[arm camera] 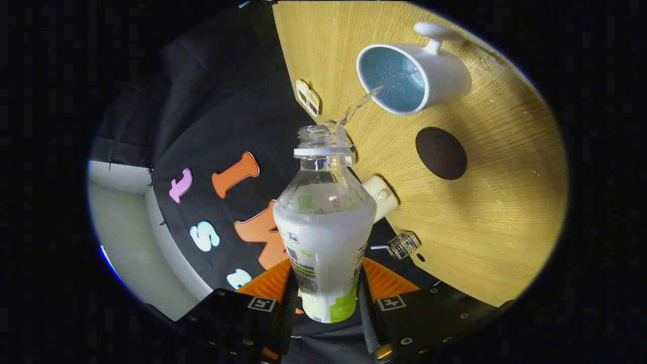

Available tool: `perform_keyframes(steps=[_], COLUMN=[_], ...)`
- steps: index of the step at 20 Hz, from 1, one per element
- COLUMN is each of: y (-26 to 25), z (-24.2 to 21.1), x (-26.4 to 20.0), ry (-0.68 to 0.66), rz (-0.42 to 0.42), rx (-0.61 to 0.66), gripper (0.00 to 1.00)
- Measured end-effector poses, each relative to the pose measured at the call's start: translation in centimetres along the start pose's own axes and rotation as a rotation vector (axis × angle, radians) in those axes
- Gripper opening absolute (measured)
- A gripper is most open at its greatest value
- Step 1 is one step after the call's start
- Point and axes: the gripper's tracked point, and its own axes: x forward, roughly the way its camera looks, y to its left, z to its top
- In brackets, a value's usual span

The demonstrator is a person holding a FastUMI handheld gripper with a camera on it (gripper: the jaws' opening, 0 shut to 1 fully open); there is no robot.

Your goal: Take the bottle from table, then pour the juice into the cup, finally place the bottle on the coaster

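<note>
My gripper (326, 293) is shut on a clear plastic bottle (323, 222) with a white and green label, both fingers pressing its sides. The bottle is uncapped and tipped toward the table, and a thin stream of clear liquid (359, 106) runs from its mouth into a white cup (412, 76) with a blue inside and a handle. The cup stands on the wooden table (505, 202) beyond the bottle's mouth. A round dark brown coaster (441, 152) lies on the table between the cup and the fingers, off to the right of the bottle.
A small white cylinder (381, 197) sits at the table's edge just behind the bottle. A small wire clip with a screw (402, 245) hangs at the edge nearer the fingers. A small sticker (308, 97) marks the edge near the cup. Drops of liquid (485, 63) lie beyond the cup.
</note>
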Motion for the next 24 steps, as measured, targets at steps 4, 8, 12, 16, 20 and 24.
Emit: perform_keyframes(steps=[4,8,12,16,20,24], y=[-0.3,-0.2,-0.2,-0.3,-1.2,-2.2], z=[0.1,0.3,0.4,0.7,0.8,1.3], x=[0.0,-0.1,-0.2,-0.2,-0.1,0.1], ry=[-0.001,-0.008,-0.011,-0.014,-0.02,-0.02], rz=[-0.017,-0.015,-0.02,-0.02,-0.045,-0.096], rx=[-0.006,0.018,0.036,0.04,-0.075,-0.281], gripper=[0.57,0.57,0.57,0.57,0.57,0.57])
